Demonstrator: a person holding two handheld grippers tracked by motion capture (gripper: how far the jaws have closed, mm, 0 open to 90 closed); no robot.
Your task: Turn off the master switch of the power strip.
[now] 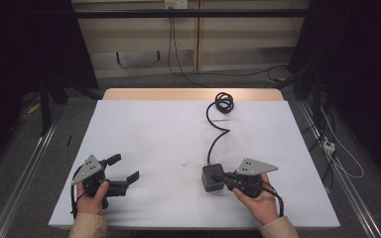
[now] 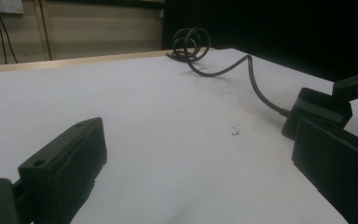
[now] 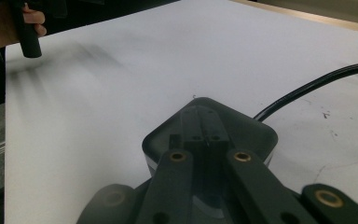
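A black power adapter (image 1: 209,182) lies on the white table (image 1: 149,134) at the front right. Its black cable (image 1: 213,141) runs back to a coil (image 1: 224,102) near the far edge. My right gripper (image 1: 219,176) is shut, its two jaws pressed together with the tips over the adapter's top (image 3: 247,128); nothing shows between them. My left gripper (image 1: 124,168) rests at the front left, open and empty, its jaws pointing right across the bare table toward the adapter (image 2: 317,109). From the left gripper (image 2: 200,177), the cable (image 2: 256,88) and coil (image 2: 191,44) lie farther back.
A small dark mark (image 1: 184,162) sits on the table between the grippers. A wooden strip (image 1: 178,94) borders the far edge. Loose cables (image 1: 342,158) and metal rails lie on the floor at both sides. The person's left hand (image 3: 9,23) appears in the right gripper view.
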